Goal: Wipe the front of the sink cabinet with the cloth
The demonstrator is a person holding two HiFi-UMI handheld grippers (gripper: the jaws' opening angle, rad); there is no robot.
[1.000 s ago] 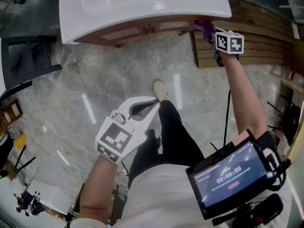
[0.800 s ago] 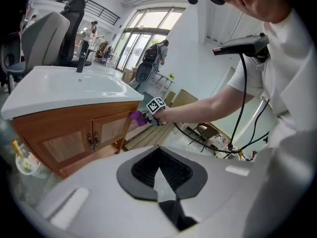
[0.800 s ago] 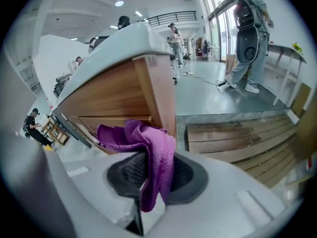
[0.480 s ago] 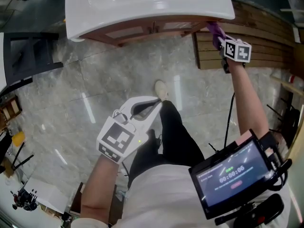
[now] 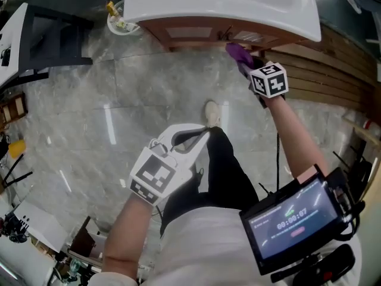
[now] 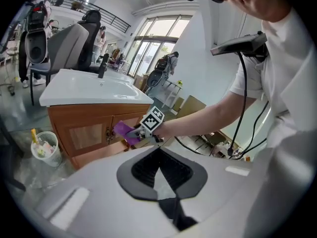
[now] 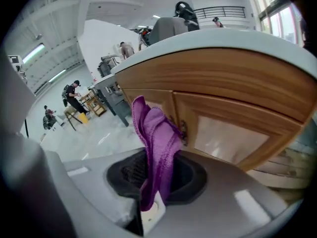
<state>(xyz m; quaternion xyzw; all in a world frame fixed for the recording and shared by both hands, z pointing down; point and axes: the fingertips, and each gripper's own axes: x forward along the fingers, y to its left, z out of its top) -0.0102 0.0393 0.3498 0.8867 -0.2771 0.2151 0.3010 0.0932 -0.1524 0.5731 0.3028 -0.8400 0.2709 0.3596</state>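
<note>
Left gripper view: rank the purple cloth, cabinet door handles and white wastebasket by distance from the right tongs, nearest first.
1. The purple cloth: clamped in the right tongs, against the brown wooden cabinet front.
2. The small metal door handles: just left of the cloth, where the two doors meet.
3. The white round wastebasket: on the floor beyond the cabinet's left corner.

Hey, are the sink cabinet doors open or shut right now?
Shut. Both cabinet doors sit flush with each other, handles side by side, while the right gripper holds the purple cloth near them.
</note>
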